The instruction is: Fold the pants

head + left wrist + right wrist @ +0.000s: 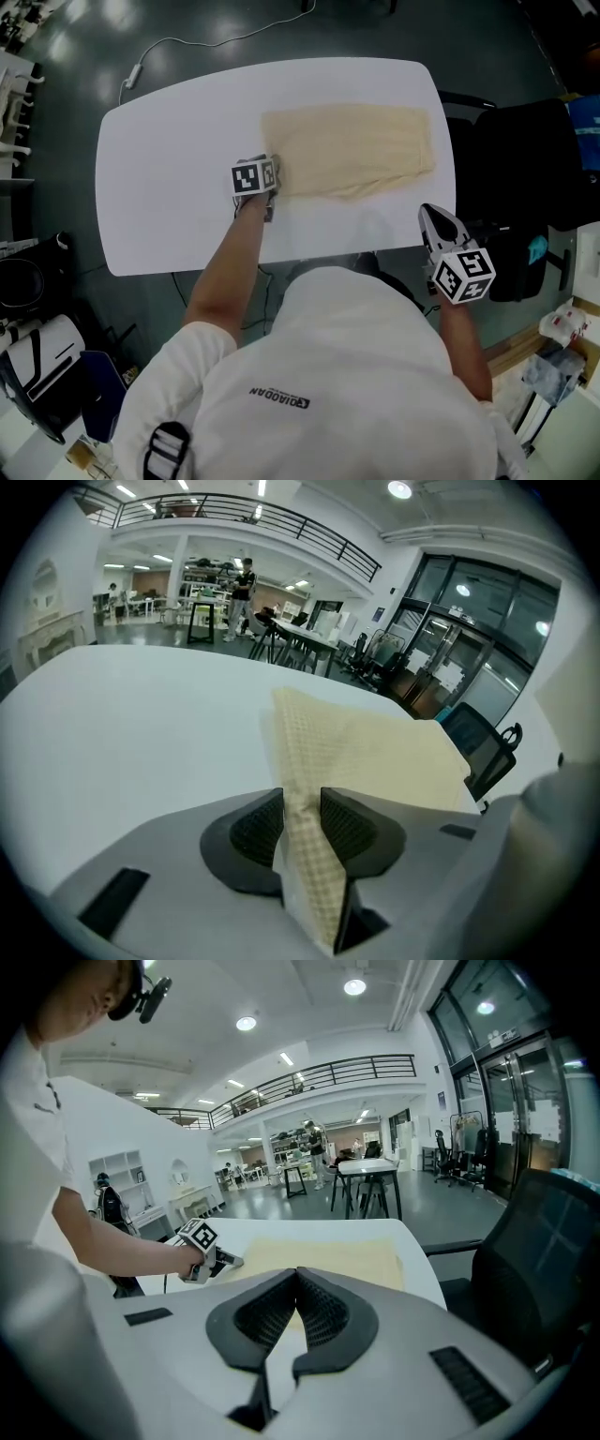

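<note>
Cream pants [347, 150] lie folded flat on the right half of the white table [169, 169]. My left gripper [274, 184] is at the pants' left edge, low on the table. In the left gripper view a raised ridge of the checked fabric [305, 855] stands between the left gripper's [302, 822] jaws, which are apart and do not clamp it. My right gripper [429, 214] hovers off the table's near right corner, away from the pants [328, 1252]. In the right gripper view the right gripper [296, 1279] has its pads together with nothing in them, and it looks toward the left gripper [228, 1262].
A black office chair [525, 169] stands close to the table's right edge, also in the right gripper view as a chair [553, 1260]. A white cable [187, 42] runs on the floor beyond the table. Bags and boxes sit on the floor at left [37, 356].
</note>
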The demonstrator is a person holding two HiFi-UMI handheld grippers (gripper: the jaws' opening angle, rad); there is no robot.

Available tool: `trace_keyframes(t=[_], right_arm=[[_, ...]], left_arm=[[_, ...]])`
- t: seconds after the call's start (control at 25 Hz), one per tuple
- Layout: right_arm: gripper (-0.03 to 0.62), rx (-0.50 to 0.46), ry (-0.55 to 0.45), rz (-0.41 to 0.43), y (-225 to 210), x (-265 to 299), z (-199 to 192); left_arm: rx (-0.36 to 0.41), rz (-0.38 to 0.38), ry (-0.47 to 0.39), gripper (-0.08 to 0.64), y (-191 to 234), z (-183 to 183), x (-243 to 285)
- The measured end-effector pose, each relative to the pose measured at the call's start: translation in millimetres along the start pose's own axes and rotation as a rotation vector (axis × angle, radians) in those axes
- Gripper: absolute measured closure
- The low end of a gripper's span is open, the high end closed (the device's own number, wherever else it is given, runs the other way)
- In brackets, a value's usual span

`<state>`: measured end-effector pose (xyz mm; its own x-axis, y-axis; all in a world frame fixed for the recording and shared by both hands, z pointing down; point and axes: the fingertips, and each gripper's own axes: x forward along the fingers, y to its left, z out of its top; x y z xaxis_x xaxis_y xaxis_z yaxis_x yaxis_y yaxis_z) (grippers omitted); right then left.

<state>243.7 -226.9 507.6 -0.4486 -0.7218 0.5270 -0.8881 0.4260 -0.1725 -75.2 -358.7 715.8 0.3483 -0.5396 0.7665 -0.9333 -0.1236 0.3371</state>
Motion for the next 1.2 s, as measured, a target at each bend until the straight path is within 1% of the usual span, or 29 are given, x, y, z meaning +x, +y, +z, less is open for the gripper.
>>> trace_keyframes(t=[0.12, 0.28, 0.36, 0.44, 0.6, 0.72, 0.84, 1.04, 1.2], right_arm=[[0.574, 0.006, -0.004, -0.008, -3.3, -4.6, -2.7], [0.574, 0.01, -0.01, 0.004, -9.8, -5.3, -5.2], [0.574, 0.008, -0.022, 0.017, -13.0, -4.8, -2.0], [0.574, 0.0, -0.035, 0.038, -17.5, -4.3, 2.7], [0.574, -0.016, -0.049, 0.08, -36.7, -7.8, 7.6], [0.574, -0.017, -0.064, 0.1, -55.5, -11.0, 13.2], [0.574, -0.006, -0.081, 0.123, -70.3, -11.4, 17.3], [0.574, -0.005, -0.107, 0.158, -82.8, -14.0, 20.5], [0.574, 0.012, -0.12, 0.166, -94.7, -19.1, 19.3]], left_arm=[[0.038, 0.009, 0.016, 0.438, -3.8, -4.2, 4.0], [0.052, -0.009, 0.027, 0.494, -9.9, -5.3, 10.0], [0.062, -0.01, 0.035, 0.503, -12.4, -4.4, 9.2], [0.07, 0.007, 0.03, 0.508, -14.5, 0.5, 4.2], [0.054, 0.043, -0.008, 0.511, -26.3, 14.6, -11.3], [0.068, 0.058, -0.046, 0.511, -45.1, 29.3, -26.2], [0.097, 0.051, -0.089, 0.512, -70.6, 48.2, -42.2], [0.115, 0.012, -0.15, 0.514, -112.6, 73.3, -65.2], [0.126, -0.029, -0.177, 0.514, -151.2, 87.8, -78.1]])
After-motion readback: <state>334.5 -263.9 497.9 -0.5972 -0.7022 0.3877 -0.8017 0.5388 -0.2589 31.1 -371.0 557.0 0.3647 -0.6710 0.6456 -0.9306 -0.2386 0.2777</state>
